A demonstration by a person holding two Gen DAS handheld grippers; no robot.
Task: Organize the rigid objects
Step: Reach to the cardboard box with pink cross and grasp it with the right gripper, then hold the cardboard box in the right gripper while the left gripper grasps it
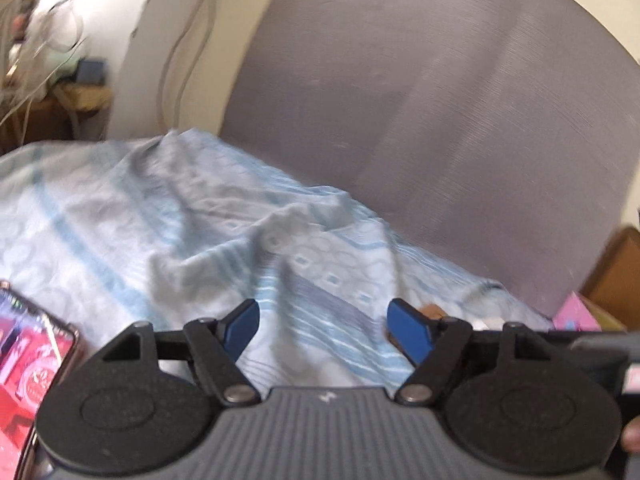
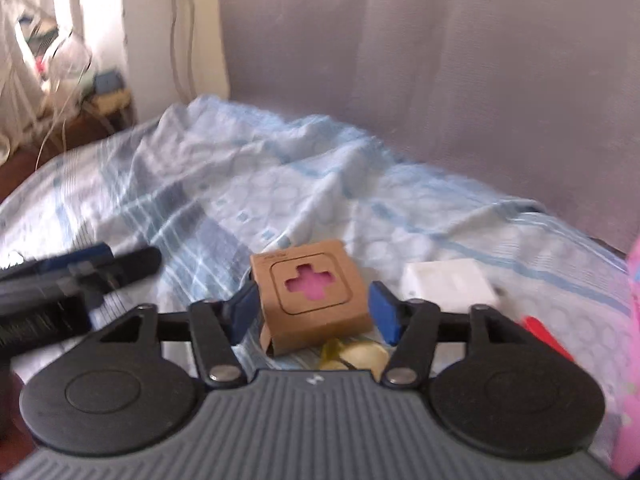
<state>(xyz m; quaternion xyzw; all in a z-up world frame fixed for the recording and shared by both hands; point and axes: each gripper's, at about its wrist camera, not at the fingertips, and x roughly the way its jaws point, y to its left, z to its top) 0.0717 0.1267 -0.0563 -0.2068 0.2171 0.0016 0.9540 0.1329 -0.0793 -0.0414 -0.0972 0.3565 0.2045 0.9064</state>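
Only in the right wrist view: a brown cardboard box (image 2: pixel 314 294) with a cross-shaped cutout showing pink, lying on the blue patterned bedsheet (image 2: pixel 192 184) between the fingers of the right gripper (image 2: pixel 314 312). Jaws spread apart, blue pads just beside the box's left and right edges; contact too close to call. Box roughly square, so no clear long axis; cutout face tilted up toward the camera, top edge toward the far wall. Just right of it, a white box (image 2: pixel 450 284); at its near edge, something yellowish and translucent (image 2: pixel 356 354), too blurred to name. At left, the other gripper's dark body crossing the frame.

Only in the left wrist view: the left gripper (image 1: pixel 322 330) with jaws wide apart over bare sheet, nothing between them. At near left, a phone (image 1: pixel 28 354) with a lit red screen. At far right, a pink item (image 1: pixel 576 312) beside a grey fabric panel (image 1: pixel 440 100).
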